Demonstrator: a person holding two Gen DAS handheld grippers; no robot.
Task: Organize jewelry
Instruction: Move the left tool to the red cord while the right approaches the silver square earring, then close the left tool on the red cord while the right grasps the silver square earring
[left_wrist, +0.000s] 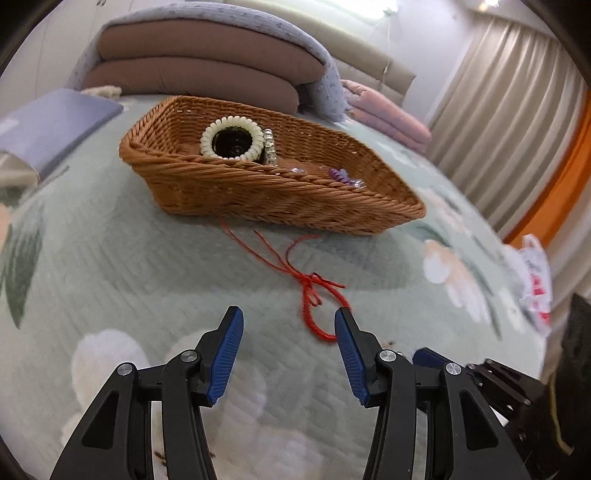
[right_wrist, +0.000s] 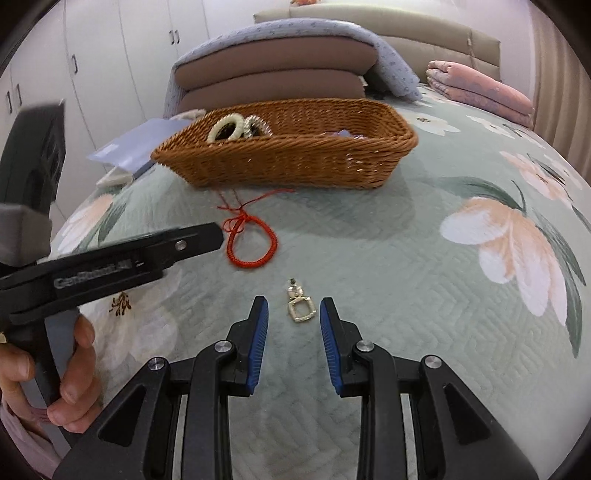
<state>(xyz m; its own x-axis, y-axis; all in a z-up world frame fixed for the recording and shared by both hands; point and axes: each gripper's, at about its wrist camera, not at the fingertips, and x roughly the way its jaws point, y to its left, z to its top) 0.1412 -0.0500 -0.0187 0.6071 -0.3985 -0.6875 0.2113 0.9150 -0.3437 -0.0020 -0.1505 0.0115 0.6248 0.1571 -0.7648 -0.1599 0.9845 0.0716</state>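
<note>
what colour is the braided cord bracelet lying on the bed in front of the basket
Red. The cord bracelet shows best in the right wrist view.

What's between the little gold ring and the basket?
The red string bracelet lies on the bedspread between the gold ring and the basket, seen from the right wrist.

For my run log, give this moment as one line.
left tool open by red cord bracelet | right tool open around gold pendant | basket holds bracelets

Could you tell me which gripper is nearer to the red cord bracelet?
Left. The left gripper has the bracelet at its fingertips; the right gripper sits farther back, around the gold clasp.
</note>
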